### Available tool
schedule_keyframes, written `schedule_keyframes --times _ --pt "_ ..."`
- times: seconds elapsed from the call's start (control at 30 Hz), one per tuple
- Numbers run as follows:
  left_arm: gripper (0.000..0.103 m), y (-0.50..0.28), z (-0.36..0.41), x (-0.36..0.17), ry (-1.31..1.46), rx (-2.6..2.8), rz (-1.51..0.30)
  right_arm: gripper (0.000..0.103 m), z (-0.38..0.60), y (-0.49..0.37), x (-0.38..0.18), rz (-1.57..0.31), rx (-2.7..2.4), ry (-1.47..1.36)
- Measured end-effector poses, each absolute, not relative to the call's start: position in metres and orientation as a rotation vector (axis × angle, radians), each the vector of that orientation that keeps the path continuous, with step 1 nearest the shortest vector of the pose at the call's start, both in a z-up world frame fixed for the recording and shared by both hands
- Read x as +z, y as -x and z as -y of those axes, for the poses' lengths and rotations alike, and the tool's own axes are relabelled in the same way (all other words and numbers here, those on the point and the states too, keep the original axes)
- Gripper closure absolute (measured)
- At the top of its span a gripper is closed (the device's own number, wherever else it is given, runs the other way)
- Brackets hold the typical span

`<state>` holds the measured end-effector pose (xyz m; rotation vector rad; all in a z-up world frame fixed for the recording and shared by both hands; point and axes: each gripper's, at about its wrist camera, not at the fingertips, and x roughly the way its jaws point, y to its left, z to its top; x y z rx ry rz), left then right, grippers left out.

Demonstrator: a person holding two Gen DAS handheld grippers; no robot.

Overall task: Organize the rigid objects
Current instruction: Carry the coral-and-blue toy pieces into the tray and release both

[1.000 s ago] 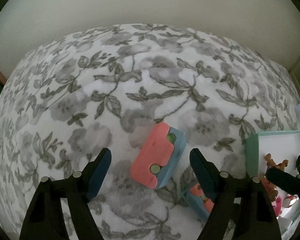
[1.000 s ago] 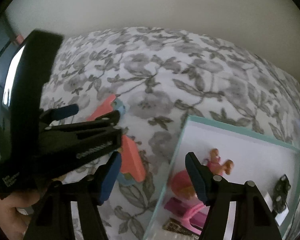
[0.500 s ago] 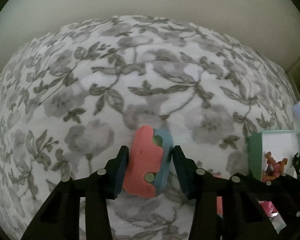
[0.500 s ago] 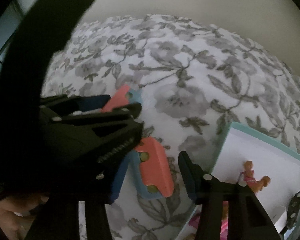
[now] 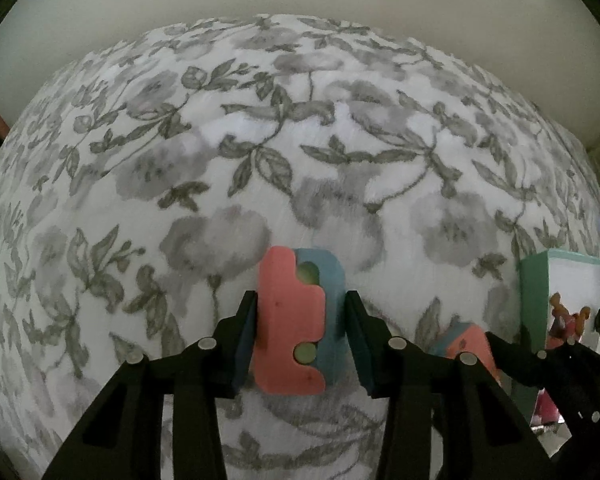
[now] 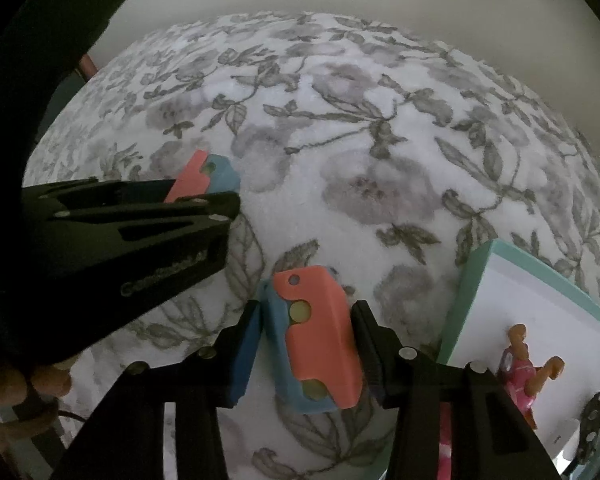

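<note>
Now the left gripper (image 5: 300,336) is clamped on a pink-and-blue two-layer plastic block (image 5: 298,322), its blue pads pressing the block's pink flank on one side and its blue flank on the other. The right gripper (image 6: 306,344) is closing around a second pink-and-blue block (image 6: 314,336); that block sits between the jaws, but I cannot tell whether both pads press it yet.

Both blocks lie on the white bedcover with grey printed flowers (image 5: 260,128), to the left of the mint-green open box with a white floor (image 6: 466,300). The right-hand block is just beside the box's near wall; the left-hand one is farther out.

Risks, as I judge them: the grippers work very near each other, so a lift could knock one against the other. The soft cover gives under pressure, so a block may tilt and slip from a shallow grip.

Each block shows notched pink and blue halves with yellow-green round studs.
</note>
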<state>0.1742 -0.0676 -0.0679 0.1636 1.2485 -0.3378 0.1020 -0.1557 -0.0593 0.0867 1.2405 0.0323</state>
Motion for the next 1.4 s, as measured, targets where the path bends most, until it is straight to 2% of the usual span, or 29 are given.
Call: schedule_keyframes --times 0.2,0.43,0.57,0.6,0.63,0.97,1.4 --pt "0.059 -0.157 0.057 -0.054 -0.099 -0.347 -1.268 0.056 0.159 -0.090 -0.052 -1.234 0.039 -0.157" --pt "0.059 -0.124 0.056 -0.011 -0.089 -0.376 -1.208 0.060 0.170 -0.060 -0.026 -1.199 0.037 -0.252" --pt "0.059 -0.101 0.061 0.013 -0.091 -0.388 -1.170 0.069 0.175 -0.035 -0.007 -1.169 0.021 -0.264" --pt "0.059 -0.095 0.061 0.016 -0.090 -0.390 -1.165 0.078 0.176 -0.031 -0.004 -1.162 0.018 -0.269" --pt "0.059 -0.091 0.060 0.018 -0.087 -0.393 -1.163 0.080 0.178 -0.024 0.000 -1.154 0.015 -0.279" --pt "0.059 -0.050 0.056 0.034 -0.077 -0.384 -1.136 0.080 0.189 0.008 0.021 -1.097 -0.004 -0.351" --pt "0.059 0.009 0.143 0.038 -0.167 -0.571 -1.121 0.080 0.281 0.076 0.036 -1.023 -0.307 -0.471"
